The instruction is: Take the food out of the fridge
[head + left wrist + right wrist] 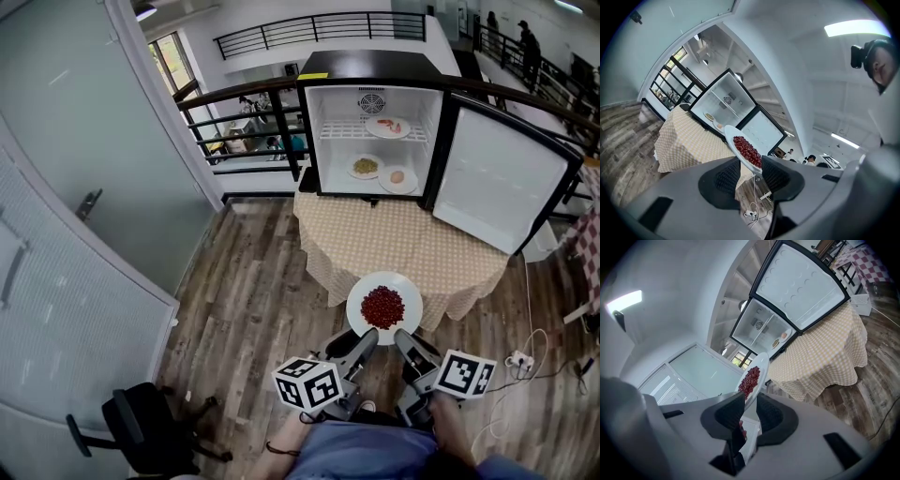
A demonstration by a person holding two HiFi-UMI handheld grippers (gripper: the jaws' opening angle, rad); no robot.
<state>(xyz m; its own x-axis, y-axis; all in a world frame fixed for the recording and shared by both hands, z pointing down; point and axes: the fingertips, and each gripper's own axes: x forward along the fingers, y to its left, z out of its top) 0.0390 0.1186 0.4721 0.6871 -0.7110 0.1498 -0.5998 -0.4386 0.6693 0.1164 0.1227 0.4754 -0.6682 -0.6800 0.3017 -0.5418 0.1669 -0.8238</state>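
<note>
Head view only: both tools together, side by side and close, pointing ahead toward the open fridge [375, 131] and only slightly downward. The marker cubes sit on their outer sides, and forearms enter from the bottom edge.

The left tool [367, 337] and right tool [404, 338] each clamp the near rim of one white plate [383, 307]. The plate carries a heap of red food [382, 307]. It is out of the fridge, held in the air at the near edge of the cloth-covered worktop [412, 246], partly over the wood floor [253, 300].

Also only in this view: three more plates inside the fridge, one on the upper shelf [387, 127] and two below [365, 167] [398, 178]. The door [502, 178] is swung out to the right, and a black chair [141, 431] stands at lower left.

Left gripper view: jaws partly closed, with the pads of the left tool [750, 171] on the plate rim [736, 140] and the red food [747, 151] just beyond. Only here: people far off [811, 159] and a power strip on the floor [751, 214].

Right gripper view: the same grip, with the right tool [751, 411] pinching the rim of the plate [761, 363] and the red food [750, 378] above the pads. Only here: a glass partition [703, 376] behind the plate.
</note>
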